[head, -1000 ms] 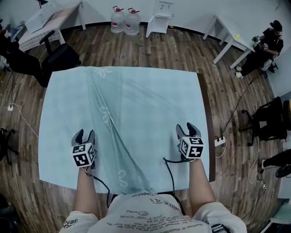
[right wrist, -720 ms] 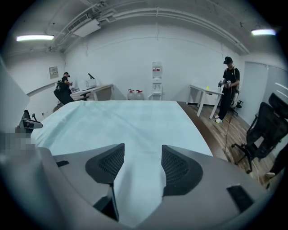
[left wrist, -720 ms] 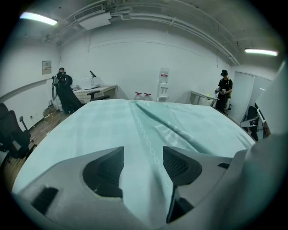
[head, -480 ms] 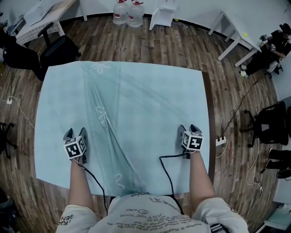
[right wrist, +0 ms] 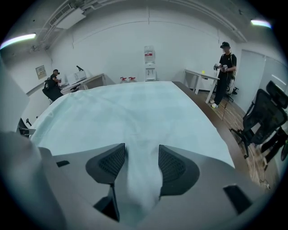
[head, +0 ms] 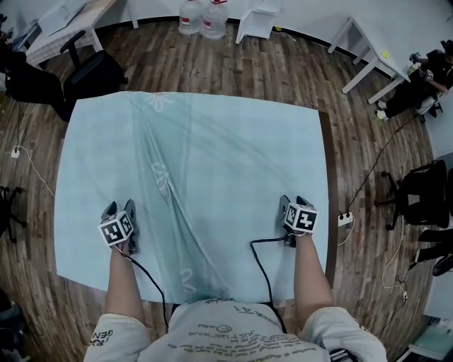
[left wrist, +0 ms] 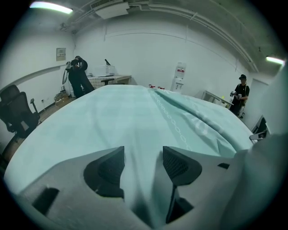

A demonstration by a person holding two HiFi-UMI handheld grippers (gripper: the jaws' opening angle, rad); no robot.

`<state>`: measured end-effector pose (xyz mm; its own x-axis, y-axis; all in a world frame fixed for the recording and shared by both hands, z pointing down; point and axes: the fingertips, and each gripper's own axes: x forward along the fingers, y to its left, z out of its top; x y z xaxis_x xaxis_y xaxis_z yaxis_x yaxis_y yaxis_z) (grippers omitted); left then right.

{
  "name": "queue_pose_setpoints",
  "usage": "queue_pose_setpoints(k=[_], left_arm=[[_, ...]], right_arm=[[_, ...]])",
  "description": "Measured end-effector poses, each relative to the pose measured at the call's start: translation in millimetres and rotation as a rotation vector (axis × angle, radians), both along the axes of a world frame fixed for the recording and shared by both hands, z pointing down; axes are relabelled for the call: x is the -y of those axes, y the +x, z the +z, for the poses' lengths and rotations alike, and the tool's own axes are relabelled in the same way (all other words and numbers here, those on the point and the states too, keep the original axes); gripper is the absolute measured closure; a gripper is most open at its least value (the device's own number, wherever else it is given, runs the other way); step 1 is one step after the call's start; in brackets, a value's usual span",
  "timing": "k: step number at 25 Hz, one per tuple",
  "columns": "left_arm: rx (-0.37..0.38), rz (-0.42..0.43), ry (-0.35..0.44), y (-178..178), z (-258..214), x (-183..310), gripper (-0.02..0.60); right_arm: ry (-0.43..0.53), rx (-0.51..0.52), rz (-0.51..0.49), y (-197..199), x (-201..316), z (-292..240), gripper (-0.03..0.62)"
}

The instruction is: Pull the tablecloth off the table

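Note:
A pale teal tablecloth [head: 212,177] covers the table, with long creases running from the far left toward the near middle. My left gripper [head: 119,208] rests on the cloth near the front left. Its jaws are closing, and a raised fold of cloth [left wrist: 144,134] stands between them [left wrist: 143,155] with a gap at the pads. My right gripper [head: 292,201] rests on the cloth near the front right. It stands wide, and a hump of cloth [right wrist: 139,148] bulges up between its pads [right wrist: 141,152].
The brown table edge [head: 327,184] shows bare along the right side. An office chair [head: 92,74] stands at the far left corner, water bottles [head: 202,8] beyond it. A power strip [head: 345,219] and cables lie on the floor to the right, near another chair [head: 417,191].
Both grippers have dropped lower onto the cloth and sit slightly nearer the side edges. The cloth itself lies as before.

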<state>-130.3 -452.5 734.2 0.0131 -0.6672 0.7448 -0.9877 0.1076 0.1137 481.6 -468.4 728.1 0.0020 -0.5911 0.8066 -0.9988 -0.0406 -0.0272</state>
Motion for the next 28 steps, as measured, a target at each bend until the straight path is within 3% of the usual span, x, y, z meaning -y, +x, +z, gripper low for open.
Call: queue_pose_setpoints(k=[3, 5, 7, 8, 12, 17, 21, 28], left_arm=[[-0.012, 0.011, -0.012, 0.9, 0.8, -1.9, 0.378], [-0.025, 0.027, -0.027, 0.5, 1.9, -3.6, 0.486], [-0.03, 0.034, -0.038, -1.9, 0.2, -4.2, 0.546], [-0.03, 0.033, -0.041, -2.5, -1.5, -4.1, 0.566], [-0.056, 0.0, -0.039, 1.6, -3.1, -5.1, 0.572], [-0.259, -0.096, 0.057, 6.8, -17.9, -8.9, 0.574], [-0.264, -0.063, 0.116, 16.4, -45.3, -8.3, 0.574], [-0.286, 0.009, 0.202, 39.6, -87.5, -16.7, 0.574]], right_arm=[[-0.023, -0.001, -0.011, -5.1, 0.2, 0.8, 0.389], [-0.043, 0.0, -0.041, -15.4, 1.9, 1.2, 0.462], [-0.061, -0.015, -0.069, -27.0, 4.4, 0.1, 0.555], [-0.065, -0.023, -0.072, -30.3, 5.4, -0.8, 0.571], [-0.046, -0.001, -0.034, -26.3, 4.7, -2.0, 0.574], [-0.039, -0.015, -0.029, -24.6, 2.4, 0.8, 0.576], [-0.029, 0.044, 0.023, -19.1, -3.1, -3.7, 0.577], [0.047, 0.038, 0.024, -24.9, -24.1, -37.1, 0.579]])
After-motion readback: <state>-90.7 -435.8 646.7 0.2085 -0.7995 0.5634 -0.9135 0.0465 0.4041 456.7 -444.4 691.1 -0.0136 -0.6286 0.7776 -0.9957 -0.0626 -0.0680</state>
